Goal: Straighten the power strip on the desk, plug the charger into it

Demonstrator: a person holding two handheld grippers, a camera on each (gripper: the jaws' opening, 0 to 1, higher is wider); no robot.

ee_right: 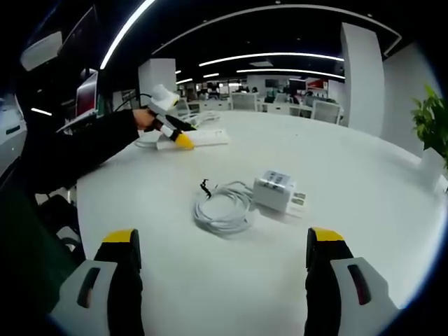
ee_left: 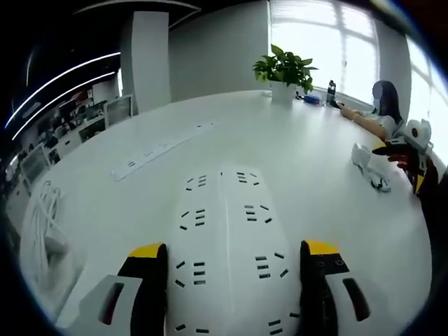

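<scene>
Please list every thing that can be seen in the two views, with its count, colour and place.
power strip: 1, white, between the left jaws on the desk
second strip: 1, white, farther on the desk
desk: 1, white
charger: 1, white, mid-desk ahead of the right jaws
cable: 1 coil, white, beside the charger
plant: 1, green in white pot, far edge
bottle: 1, dark, near the plant
seated person: 1, far side
left hand-held gripper: 1, yellow-tipped, around the power strip
right hand-held gripper: 1, yellow-tipped, open
</scene>
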